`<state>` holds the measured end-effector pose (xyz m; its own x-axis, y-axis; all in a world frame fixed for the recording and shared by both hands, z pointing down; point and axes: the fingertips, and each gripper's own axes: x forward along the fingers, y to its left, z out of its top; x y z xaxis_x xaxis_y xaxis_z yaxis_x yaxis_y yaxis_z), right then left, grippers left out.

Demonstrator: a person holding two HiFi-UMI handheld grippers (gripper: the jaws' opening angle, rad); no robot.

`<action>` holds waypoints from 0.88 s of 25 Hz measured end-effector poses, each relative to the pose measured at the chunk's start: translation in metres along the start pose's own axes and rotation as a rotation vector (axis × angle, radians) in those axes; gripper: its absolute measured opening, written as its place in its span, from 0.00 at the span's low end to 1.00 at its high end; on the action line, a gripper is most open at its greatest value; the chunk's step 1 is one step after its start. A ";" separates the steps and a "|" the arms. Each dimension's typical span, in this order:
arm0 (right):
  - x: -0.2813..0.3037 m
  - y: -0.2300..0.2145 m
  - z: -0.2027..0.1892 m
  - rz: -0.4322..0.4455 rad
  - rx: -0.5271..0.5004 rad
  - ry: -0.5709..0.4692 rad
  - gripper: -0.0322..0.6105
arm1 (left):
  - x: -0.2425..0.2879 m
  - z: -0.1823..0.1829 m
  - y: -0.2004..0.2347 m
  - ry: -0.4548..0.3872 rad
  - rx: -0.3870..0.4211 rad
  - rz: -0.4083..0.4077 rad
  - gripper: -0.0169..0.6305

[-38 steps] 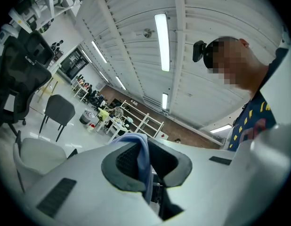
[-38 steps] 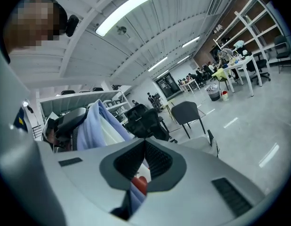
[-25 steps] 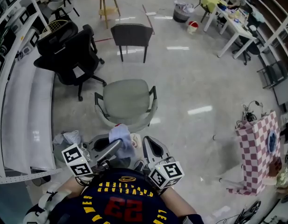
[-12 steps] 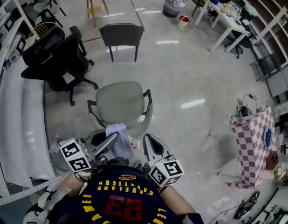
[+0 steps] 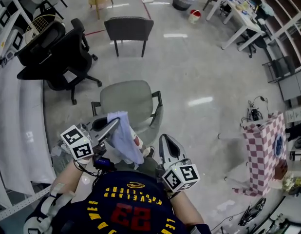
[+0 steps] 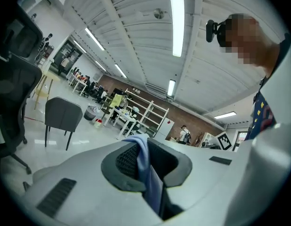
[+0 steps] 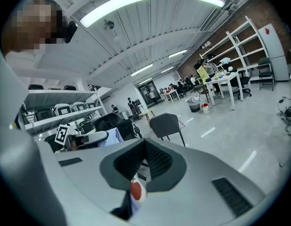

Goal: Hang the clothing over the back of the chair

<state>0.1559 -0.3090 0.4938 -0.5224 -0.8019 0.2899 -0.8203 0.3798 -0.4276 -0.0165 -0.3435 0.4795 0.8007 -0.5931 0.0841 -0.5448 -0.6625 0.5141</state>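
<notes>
Clothing [image 5: 122,136], pale blue: pinched in the narrow fingers of your left gripper [image 5: 113,124] and hanging below them, a red-marked fold caught between the closed fingers of your right gripper [image 5: 168,145], grey chair [image 5: 126,99] just beyond both.

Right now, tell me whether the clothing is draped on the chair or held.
Held, not draped: the clothing hangs pinched in the left gripper's jaws, close to the grey chair.

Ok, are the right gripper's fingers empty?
No, the right gripper is shut on a fold of the clothing with a red patch.
</notes>
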 end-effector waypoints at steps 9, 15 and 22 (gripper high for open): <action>0.030 -0.016 0.022 0.050 0.002 0.019 0.06 | 0.033 -0.029 0.106 0.121 -0.031 0.151 0.08; 0.032 -0.029 0.015 0.036 0.017 0.050 0.06 | 0.043 -0.088 0.187 0.225 -0.172 0.266 0.09; 0.037 -0.035 0.009 0.024 0.035 0.076 0.06 | 0.043 -0.167 0.248 0.435 -0.261 0.378 0.09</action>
<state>0.1674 -0.3560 0.5117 -0.5593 -0.7548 0.3427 -0.7992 0.3813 -0.4646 -0.0755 -0.4570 0.7529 0.6227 -0.4880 0.6116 -0.7750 -0.2771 0.5680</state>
